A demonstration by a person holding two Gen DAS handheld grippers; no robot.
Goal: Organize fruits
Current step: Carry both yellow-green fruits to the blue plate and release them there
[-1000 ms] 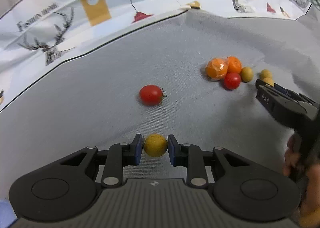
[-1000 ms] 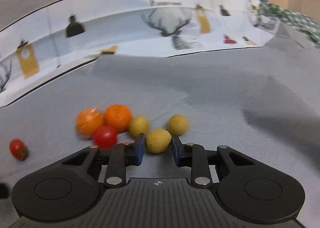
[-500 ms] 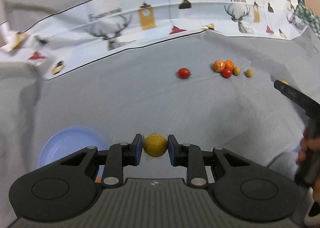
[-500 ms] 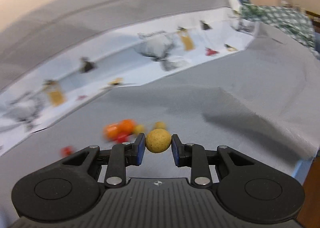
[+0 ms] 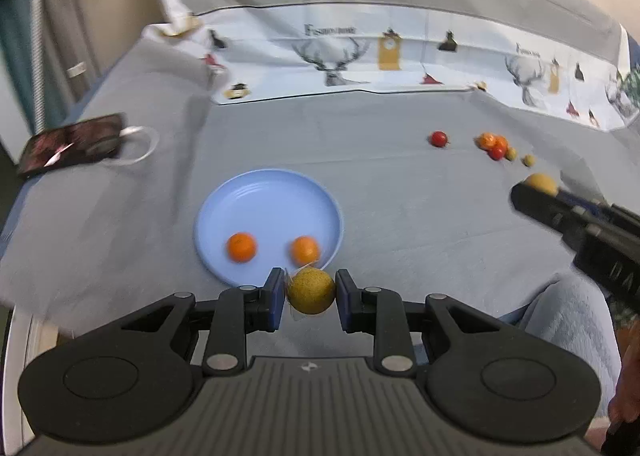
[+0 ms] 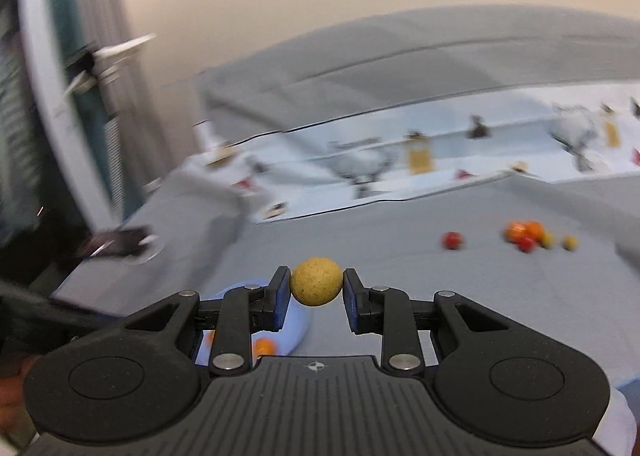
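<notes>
Fruits sit in three places on your grey cloth (image 5: 400, 208), so read it from the left: at the far left edge lies a dark phone (image 5: 72, 144) with a white loop of cord beside it, well apart from everything else. Next comes the blue plate (image 5: 268, 196), which holds two oranges (image 5: 241, 247) side by side near its front rim, apart from each other. Just in front of that rim your left gripper (image 5: 310, 292) has its fingers clamped on a yellow fruit (image 5: 311, 291), with a scrap of clear wrapping caught against the left pad; the fruit hangs above the cloth beside the plate edge, not over its middle. Farther right and toward the back, a lone tomato (image 5: 439, 138) rests on the cloth, near a tight cluster of orange, red and yellow fruit (image 5: 496, 145), with one small yellow piece (image 5: 529, 160) just beside that cluster. At the right edge your right gripper (image 6: 316, 283) is squeezed on a second yellow ball-shaped fruit (image 6: 317, 281), carried clear of the cloth; in its own view the plate's rim (image 6: 298, 330) shows below the left finger. Behind it all runs the white printed cloth with deer pictures (image 5: 332, 64), though the right wrist view is blurred.
</notes>
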